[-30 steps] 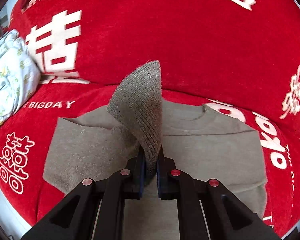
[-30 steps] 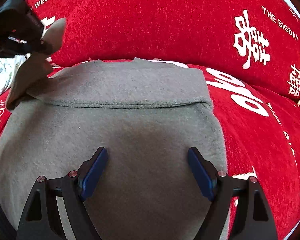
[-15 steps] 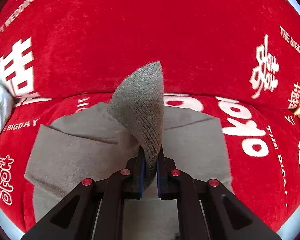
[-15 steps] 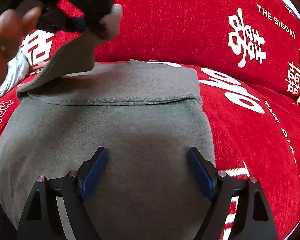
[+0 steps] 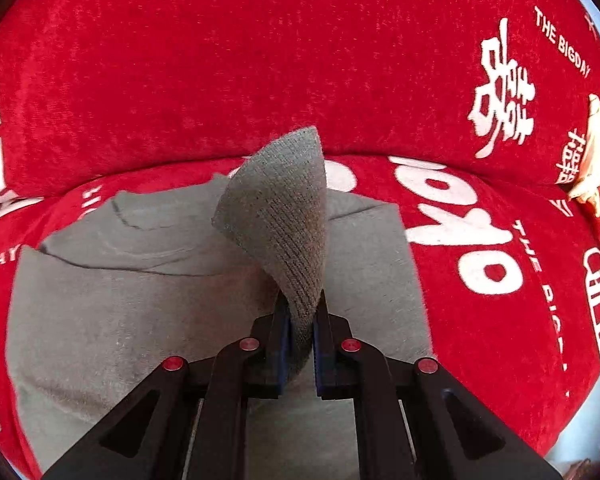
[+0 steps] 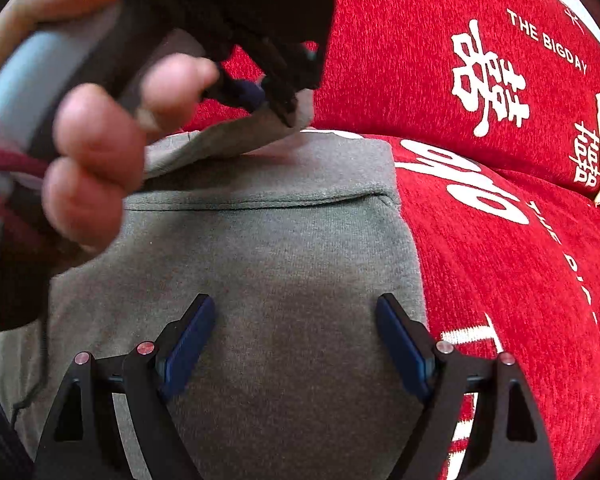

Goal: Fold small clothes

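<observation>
Left wrist view: the left gripper (image 5: pixel 300 320) has its jaws clamped tight on a ribbed cuff (image 5: pixel 284 216) of the grey sweater (image 5: pixel 120 300), the cuff standing up above the pads. The sweater lies flat on the red cover (image 5: pixel 260 60) printed with white lettering, with a pale cloth (image 5: pixel 596 152) at the far right.

Right wrist view: the right gripper (image 6: pixel 296 332) hangs over the sweater's near half, jaws spread wide, nothing between them. At upper left a hand (image 6: pixel 100 152) holds the other gripper, pinching the sleeve over the far folded edge.
</observation>
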Motion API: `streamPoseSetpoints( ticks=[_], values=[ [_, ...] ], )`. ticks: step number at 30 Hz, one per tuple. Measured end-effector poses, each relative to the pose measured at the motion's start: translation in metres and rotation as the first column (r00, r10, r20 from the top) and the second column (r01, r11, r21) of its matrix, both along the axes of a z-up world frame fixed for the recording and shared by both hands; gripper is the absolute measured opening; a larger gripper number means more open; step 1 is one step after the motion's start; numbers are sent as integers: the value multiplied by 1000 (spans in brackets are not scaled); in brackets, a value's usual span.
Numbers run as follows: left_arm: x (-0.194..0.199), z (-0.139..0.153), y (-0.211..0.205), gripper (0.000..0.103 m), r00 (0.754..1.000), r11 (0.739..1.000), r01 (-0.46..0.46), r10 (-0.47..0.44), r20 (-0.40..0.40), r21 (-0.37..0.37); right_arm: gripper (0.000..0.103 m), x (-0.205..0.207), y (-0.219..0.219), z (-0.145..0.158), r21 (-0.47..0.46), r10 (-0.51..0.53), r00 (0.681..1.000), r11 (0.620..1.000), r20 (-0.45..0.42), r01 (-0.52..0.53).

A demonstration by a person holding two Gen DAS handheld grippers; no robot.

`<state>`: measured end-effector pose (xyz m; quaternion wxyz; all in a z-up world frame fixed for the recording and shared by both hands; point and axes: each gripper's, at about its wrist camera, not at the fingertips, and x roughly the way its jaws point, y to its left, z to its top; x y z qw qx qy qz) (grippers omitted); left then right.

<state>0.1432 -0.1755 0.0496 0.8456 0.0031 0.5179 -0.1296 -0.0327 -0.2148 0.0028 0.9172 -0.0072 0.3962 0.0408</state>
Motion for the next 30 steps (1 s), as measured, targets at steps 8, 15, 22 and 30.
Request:
streamPoseSetpoints(
  ticks=[8,15,22,30],
  values=[
    [17,-28,1,11,994,994,2,-14,-113,-111,86,-1,0,0,5,1,1000,1000,12,-1],
    [11,-30,2,79,988,977,49,-78,-136,-206,87,-1,-3,-1,13,8,1000,1000,13,-8],
    [-6,17,84,79,998,987,32,-23,61,-159,88,11,-19,26,65,-17,999,998,41,14],
    [-6,-27,197,79,969,969,-247,246,-11,-2,88,135,42,56,68,100,994,993,-36,-97]
  ],
)
